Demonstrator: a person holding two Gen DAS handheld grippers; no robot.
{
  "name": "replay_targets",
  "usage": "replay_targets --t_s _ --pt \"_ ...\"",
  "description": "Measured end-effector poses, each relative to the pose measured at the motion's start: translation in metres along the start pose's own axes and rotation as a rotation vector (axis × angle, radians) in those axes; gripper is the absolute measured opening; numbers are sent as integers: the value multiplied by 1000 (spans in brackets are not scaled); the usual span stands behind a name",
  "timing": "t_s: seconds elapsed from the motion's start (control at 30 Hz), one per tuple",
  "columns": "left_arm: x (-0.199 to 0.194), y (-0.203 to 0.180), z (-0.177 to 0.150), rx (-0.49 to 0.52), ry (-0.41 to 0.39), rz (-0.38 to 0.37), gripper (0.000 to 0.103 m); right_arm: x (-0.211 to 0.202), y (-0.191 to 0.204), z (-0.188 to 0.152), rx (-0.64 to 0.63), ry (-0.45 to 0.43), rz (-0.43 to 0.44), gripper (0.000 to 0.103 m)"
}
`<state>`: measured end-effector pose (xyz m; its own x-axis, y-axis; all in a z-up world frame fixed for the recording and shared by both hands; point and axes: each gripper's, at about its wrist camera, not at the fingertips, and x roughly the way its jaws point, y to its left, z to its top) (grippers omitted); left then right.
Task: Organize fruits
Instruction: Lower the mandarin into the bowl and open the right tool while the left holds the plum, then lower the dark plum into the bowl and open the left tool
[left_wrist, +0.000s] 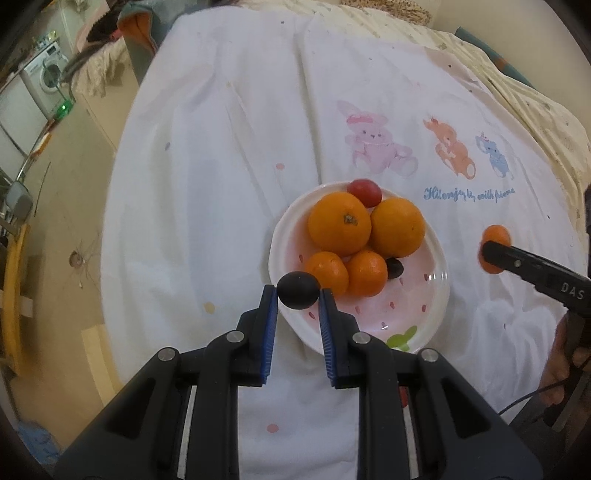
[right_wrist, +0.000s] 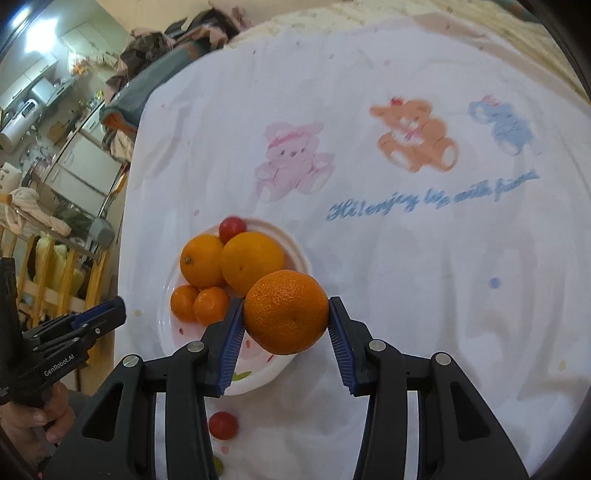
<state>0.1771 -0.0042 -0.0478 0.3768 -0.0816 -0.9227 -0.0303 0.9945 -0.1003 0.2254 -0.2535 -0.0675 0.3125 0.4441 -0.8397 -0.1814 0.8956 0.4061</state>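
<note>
Left wrist view: the left gripper (left_wrist: 297, 295) has its jaws closed on a dark plum (left_wrist: 297, 294), held over the near rim of the plate (left_wrist: 424, 314).

Right wrist view: the right gripper (right_wrist: 286, 317) clamps a mandarin (right_wrist: 286, 312), just beside the plate's right edge, so the left is nearer.

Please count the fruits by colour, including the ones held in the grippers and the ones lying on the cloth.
Orange fruits: 5, one held in the right gripper
Red fruits: 2
Dark fruits: 2, one held in the left gripper
Total: 9
</note>
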Motion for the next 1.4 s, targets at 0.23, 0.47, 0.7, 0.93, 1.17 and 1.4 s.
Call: replay_targets --t_s 0.23,0.47,0.7,0.93,1.17,1.4 --pt "8 0 -1 -11 30 -18 19 40 11 0 -22 108 34 47" --pt "8 -2 0 0 16 10 19 65 20 -4 -59 163 3 49" --pt "9 -2 -1 -3 22 6 19 62 22 -2 -63 132 10 74" --pt "14 -2 -3 5 32 8 19 39 11 6 11 71 6 77" --pt "26 -9 -11 18 80 -48 19 21 -14 7 151 36 -11 77" --pt "37 -27 -21 66 124 -89 20 19 -18 9 178 30 -7 77"
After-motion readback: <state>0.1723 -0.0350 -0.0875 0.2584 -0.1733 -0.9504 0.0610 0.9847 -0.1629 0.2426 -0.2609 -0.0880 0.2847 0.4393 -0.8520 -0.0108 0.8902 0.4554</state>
